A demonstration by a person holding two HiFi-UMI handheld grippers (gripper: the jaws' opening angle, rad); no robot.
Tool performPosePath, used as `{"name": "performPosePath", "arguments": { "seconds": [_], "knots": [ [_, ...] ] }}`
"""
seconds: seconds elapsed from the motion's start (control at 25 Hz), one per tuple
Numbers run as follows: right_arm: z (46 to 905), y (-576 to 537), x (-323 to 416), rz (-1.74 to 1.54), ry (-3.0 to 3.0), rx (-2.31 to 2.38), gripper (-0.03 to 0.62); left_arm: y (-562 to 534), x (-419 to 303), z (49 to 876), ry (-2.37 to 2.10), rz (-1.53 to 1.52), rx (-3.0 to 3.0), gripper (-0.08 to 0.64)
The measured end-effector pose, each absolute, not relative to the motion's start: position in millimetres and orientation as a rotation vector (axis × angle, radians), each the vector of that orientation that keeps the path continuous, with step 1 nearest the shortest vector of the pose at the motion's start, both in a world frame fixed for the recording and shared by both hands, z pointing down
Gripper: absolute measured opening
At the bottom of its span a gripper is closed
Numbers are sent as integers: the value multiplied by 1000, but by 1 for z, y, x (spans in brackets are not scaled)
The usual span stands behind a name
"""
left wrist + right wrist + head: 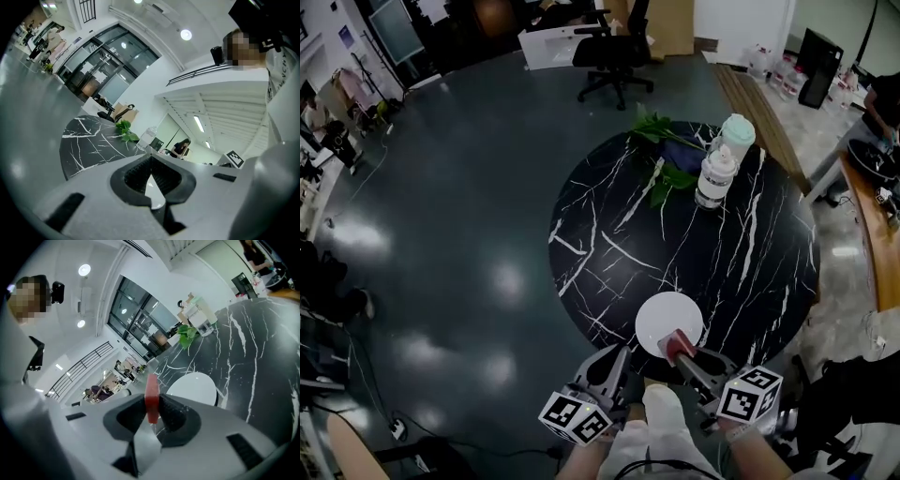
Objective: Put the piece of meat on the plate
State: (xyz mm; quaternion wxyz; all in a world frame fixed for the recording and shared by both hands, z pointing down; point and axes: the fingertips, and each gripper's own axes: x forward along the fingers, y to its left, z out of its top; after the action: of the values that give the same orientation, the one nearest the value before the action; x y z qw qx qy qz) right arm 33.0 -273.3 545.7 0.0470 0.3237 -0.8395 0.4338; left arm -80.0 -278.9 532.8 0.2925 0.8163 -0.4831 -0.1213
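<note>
A flat red piece of meat (pixel 151 394) stands on edge between the pads of my right gripper (pixel 152 403), which is shut on it. In the head view the meat (pixel 678 344) hangs over the near rim of a round white plate (pixel 667 319), just above my right gripper (pixel 681 351). The plate (pixel 196 387) sits near the front edge of a black marble table (pixel 741 272). My left gripper (pixel 616 362) hovers off the table's near edge, left of the plate. Its jaws (pixel 151 161) meet at the tips with nothing between them.
At the table's far side stand two clear bottles (pixel 716 175), one with a pale green cap (pixel 737 131), beside green leaves (pixel 661 150). An office chair (pixel 614 56) stands on the dark floor beyond. A wooden counter (pixel 872 234) runs along the right.
</note>
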Motion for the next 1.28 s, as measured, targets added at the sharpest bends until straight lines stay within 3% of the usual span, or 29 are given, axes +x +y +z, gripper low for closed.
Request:
{"name": "performPosePath", "arguments": {
  "seconds": [0.56,1.04,1.28],
  "knots": [
    [606,-310,11,1576,-2259,881,84,-338,-89,556,-1386,-314,2202,8],
    [611,-314,16,969,-2243,787,89,-314,-103,565,-1406,-354,2128,8],
    [603,-324,28,758,-2260,910,137,-311,-98,558,-1393,-364,2143,8]
  ]
}}
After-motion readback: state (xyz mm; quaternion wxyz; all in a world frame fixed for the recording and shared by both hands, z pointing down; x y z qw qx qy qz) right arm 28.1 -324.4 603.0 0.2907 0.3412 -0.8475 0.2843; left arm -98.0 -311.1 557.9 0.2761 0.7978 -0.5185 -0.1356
